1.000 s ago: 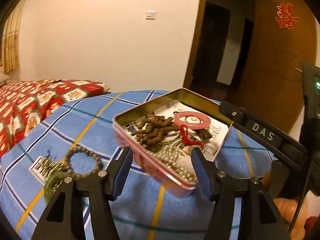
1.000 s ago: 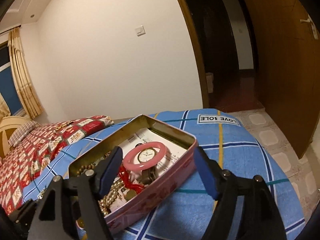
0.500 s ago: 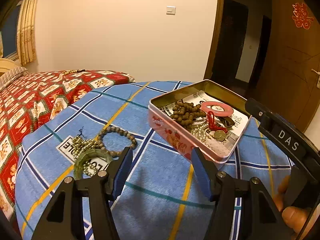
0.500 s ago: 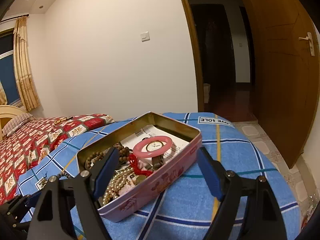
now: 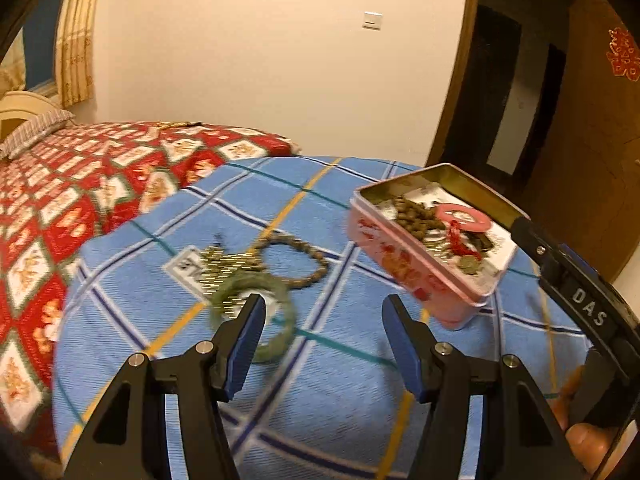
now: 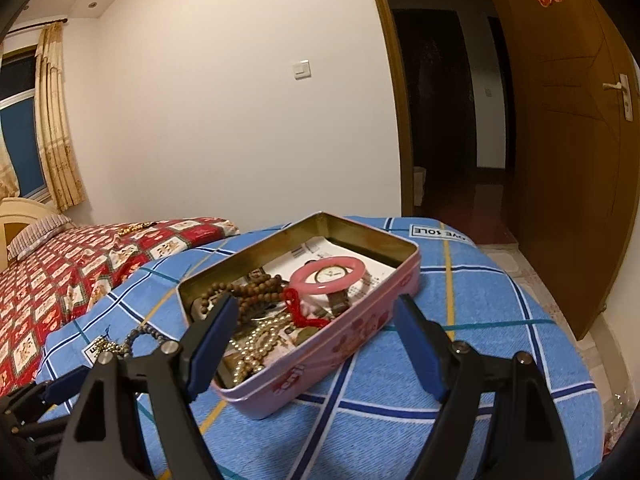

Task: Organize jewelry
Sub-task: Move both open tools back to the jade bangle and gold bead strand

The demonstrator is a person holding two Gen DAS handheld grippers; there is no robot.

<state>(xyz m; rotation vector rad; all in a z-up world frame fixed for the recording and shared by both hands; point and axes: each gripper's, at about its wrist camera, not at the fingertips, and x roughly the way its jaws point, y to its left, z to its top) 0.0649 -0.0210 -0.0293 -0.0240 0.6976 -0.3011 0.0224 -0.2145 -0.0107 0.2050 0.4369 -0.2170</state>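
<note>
Left gripper gapes empty; just past its left fingertip lies the green bangle — straddle one rim squarely before squeezing, leaving the tangled bead chain behind

Cream wall, wood door, bed.

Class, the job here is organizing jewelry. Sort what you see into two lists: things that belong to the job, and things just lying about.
Belong to the job:
- pink tin
- pink bangle in the tin
- brown bead string in the tin
- green bangle on the blue cover
- bead bracelet on the cover

Just lying about:
- red quilt
- pillow
- curtain
- wooden door
</note>
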